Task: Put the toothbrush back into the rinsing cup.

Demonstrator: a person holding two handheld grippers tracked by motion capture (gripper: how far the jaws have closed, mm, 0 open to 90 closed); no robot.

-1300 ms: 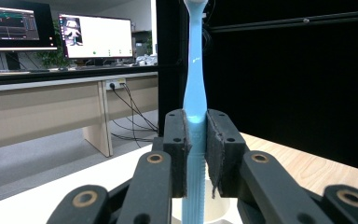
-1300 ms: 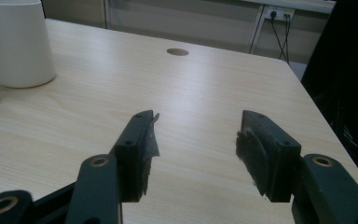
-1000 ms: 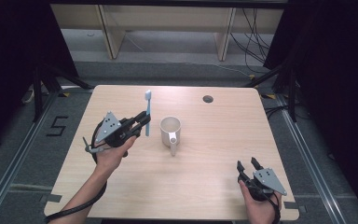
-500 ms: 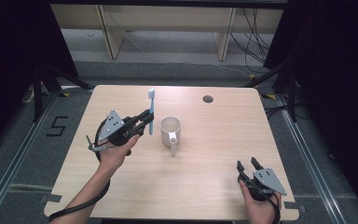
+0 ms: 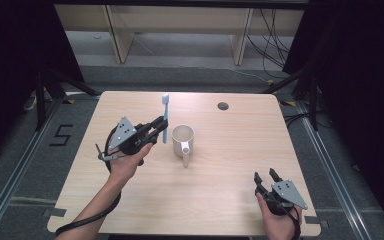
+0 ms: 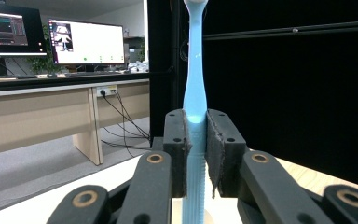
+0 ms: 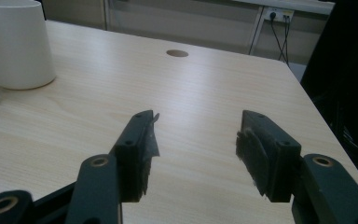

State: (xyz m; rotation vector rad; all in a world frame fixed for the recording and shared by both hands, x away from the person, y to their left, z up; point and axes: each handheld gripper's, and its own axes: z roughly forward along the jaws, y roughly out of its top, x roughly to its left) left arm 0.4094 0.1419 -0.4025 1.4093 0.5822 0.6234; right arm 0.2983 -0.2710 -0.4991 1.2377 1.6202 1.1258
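Your left gripper (image 5: 156, 131) pinches the blue toothbrush (image 5: 165, 117) low on its handle. The fingers (image 6: 177, 154) press tight on both sides, and the brush stands almost straight up, head on top. It hangs over the bench (image 5: 220, 200), just to the left of the white mug (image 5: 183, 138).

The step now looks like putting the brush into the mug. To do it well, lift the brush until its bottom end is higher than the mug's rim. Then slide it sideways until it is right over the round hole of the mug. Keep it upright (a tilted brush can bump the rim and tip the mug). Go down slowly and let go only when the bottom end is well inside.

The mug's handle points toward you, so it is not in your way.

Your right gripper (image 5: 266, 178) rests near the bench's front right corner, well apart from the mug. Its fingers (image 7: 137, 149) are spread wide and hold nothing. If the mug wobbles, you can bring this one over to steady it.
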